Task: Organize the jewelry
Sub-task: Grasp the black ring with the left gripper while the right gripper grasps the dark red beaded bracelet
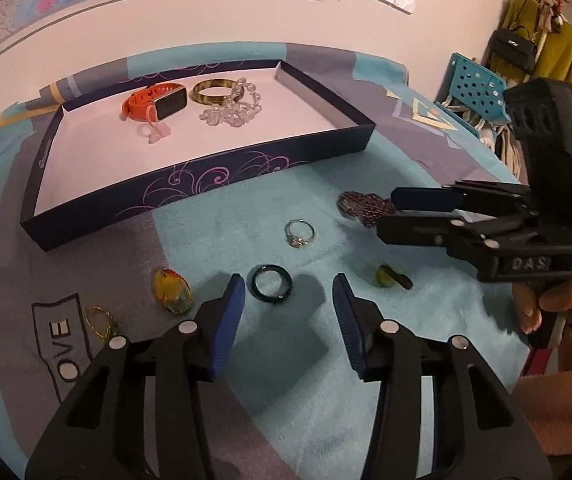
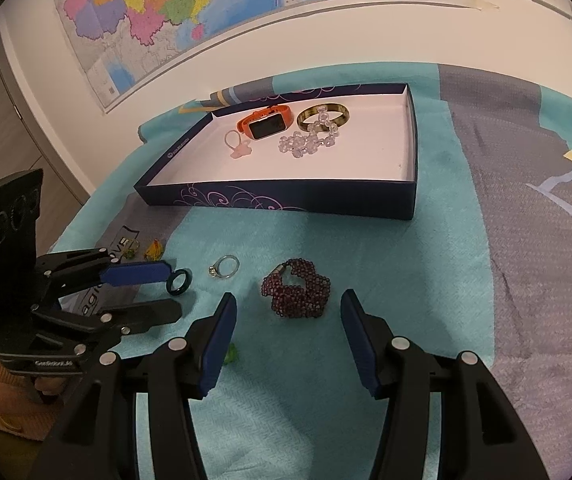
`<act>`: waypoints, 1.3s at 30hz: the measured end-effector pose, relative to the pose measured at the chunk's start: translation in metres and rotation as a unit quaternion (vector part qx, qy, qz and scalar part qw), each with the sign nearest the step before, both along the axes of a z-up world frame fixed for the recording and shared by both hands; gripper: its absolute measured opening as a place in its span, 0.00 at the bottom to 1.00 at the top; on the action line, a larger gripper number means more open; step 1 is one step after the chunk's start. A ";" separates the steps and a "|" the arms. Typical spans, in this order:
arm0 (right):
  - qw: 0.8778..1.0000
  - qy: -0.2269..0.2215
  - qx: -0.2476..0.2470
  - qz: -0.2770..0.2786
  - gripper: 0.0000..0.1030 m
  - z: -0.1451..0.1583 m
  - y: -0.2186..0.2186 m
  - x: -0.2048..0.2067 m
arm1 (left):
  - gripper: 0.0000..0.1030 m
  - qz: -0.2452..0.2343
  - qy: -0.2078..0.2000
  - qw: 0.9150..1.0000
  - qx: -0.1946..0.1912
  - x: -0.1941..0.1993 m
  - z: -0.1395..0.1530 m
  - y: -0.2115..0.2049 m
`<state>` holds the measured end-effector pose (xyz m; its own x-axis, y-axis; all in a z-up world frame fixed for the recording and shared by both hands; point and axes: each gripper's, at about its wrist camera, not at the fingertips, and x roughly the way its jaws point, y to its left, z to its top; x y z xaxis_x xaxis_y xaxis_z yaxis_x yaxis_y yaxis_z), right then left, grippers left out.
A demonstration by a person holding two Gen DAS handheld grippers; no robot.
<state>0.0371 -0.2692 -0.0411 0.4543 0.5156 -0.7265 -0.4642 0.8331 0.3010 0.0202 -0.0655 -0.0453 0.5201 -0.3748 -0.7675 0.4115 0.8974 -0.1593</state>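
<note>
Teal-and-grey blanket (image 1: 214, 224) covers the work surface, wall map behind. Left wrist view: left gripper (image 1: 288, 300) is angled down with jaws apart around nothing, the dark ring (image 1: 271, 283) just ahead between the tips, so likely the next pick. Navy tray (image 1: 190, 184) lies beyond the ring; orange watch (image 1: 154, 102), amber bangle (image 1: 216, 91) and clear bead bracelet (image 1: 232, 110) are grouped at the tray's far side, apparently already sorted. Silver ring (image 1: 300, 233) lies between dark ring and tray. Right wrist view: right gripper (image 2: 288, 312) is released and empty, lined up on the maroon bead bracelet (image 2: 296, 292), which lies on the blanket short of the tray. A pale pink piece (image 2: 238, 146) is also inside the tray.
</note>
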 end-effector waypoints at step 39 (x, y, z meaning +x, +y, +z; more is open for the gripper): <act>0.999 -0.040 -0.031 -0.009 0.16 0.015 0.009 0.004 | 0.22 0.023 -0.018 0.999 -0.019 -0.003 0.016 0.014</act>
<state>0.0416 -0.2601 -0.0259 0.5209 0.4616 -0.7180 -0.4685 0.8578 0.2116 0.0171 -0.0517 -0.0298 0.5651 -0.3779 -0.7333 0.3761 0.9092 -0.1787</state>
